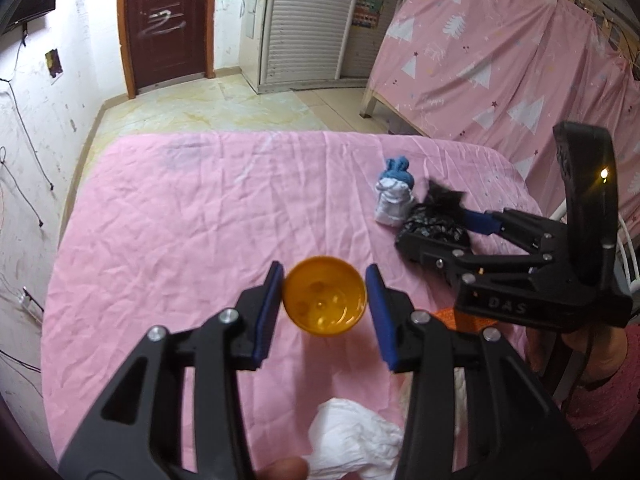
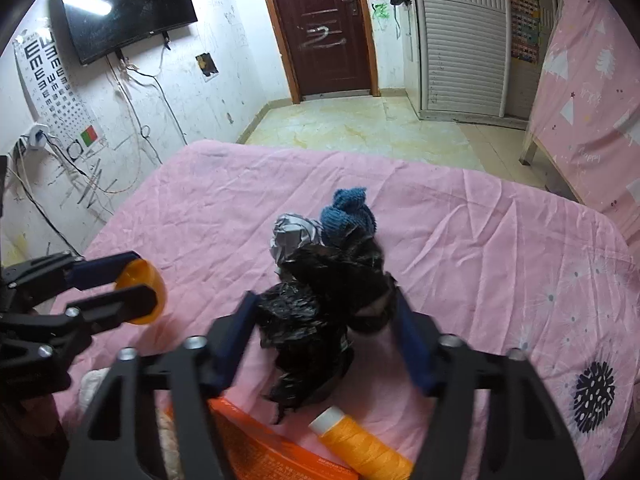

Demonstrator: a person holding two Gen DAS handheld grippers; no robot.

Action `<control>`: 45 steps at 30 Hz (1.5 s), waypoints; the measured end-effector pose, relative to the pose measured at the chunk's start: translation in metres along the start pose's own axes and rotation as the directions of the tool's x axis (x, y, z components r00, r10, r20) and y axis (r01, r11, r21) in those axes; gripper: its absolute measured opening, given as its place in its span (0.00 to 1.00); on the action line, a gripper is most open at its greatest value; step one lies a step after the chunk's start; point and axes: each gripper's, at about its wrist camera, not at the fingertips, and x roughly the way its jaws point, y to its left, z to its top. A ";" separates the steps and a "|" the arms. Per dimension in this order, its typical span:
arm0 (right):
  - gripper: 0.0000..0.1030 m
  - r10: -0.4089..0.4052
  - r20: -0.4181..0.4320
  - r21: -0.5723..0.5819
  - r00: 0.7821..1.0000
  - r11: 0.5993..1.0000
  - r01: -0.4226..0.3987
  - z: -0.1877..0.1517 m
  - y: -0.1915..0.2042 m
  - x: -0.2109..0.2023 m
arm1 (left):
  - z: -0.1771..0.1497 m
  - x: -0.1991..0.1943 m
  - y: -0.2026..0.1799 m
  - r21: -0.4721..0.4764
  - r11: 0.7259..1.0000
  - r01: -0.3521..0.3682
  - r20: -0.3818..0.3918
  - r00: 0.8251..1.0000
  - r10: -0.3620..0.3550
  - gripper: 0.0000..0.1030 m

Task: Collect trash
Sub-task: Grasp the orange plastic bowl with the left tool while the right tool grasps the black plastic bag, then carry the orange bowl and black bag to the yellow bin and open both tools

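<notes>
**Two grippers at work over a pink-sheeted bed**

A creased pink sheet [image 1: 192, 240] covers the bed, which stands in a room with scuffed white walls, a dark red door [image 2: 320, 28], a louvred white wardrobe [image 2: 464, 40] and pale floor tiles [image 2: 360, 128]. A wall-mounted television [image 2: 124, 8] hangs above an eye chart [image 2: 48, 80] and trailing cables. A pink patterned curtain [image 1: 500, 60] hangs to one side.

The left gripper [image 1: 325, 300] is clenched on a small orange cup [image 1: 325, 295], held above the sheet. The right gripper [image 2: 324, 320] grasps a crumpled black plastic bag [image 2: 320, 304] mid-bed, just in front of a blue knitted item [image 2: 348, 216] and a grey wad [image 2: 292, 236]. Nearer the camera lie a spool of orange thread [image 2: 360, 444], an orange box [image 2: 264, 448] and white tissue [image 1: 356, 440].
</notes>
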 end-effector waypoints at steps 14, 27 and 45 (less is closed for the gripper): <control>0.25 -0.036 0.099 0.001 0.994 0.999 0.036 -0.003 -0.007 -0.034 | 0.007 -0.018 -0.013 0.015 1.000 -0.024 0.039 0.999 0.024 0.39; 0.25 -0.087 0.239 0.089 0.967 0.994 0.067 -0.018 -0.057 -0.101 | 0.028 -0.031 -0.066 0.096 0.995 -0.027 0.093 0.995 0.018 0.39; 0.25 -0.269 0.329 0.287 0.905 0.942 0.175 -0.072 -0.160 -0.177 | 0.047 -0.022 -0.166 0.223 0.975 0.026 0.103 0.993 -0.050 0.39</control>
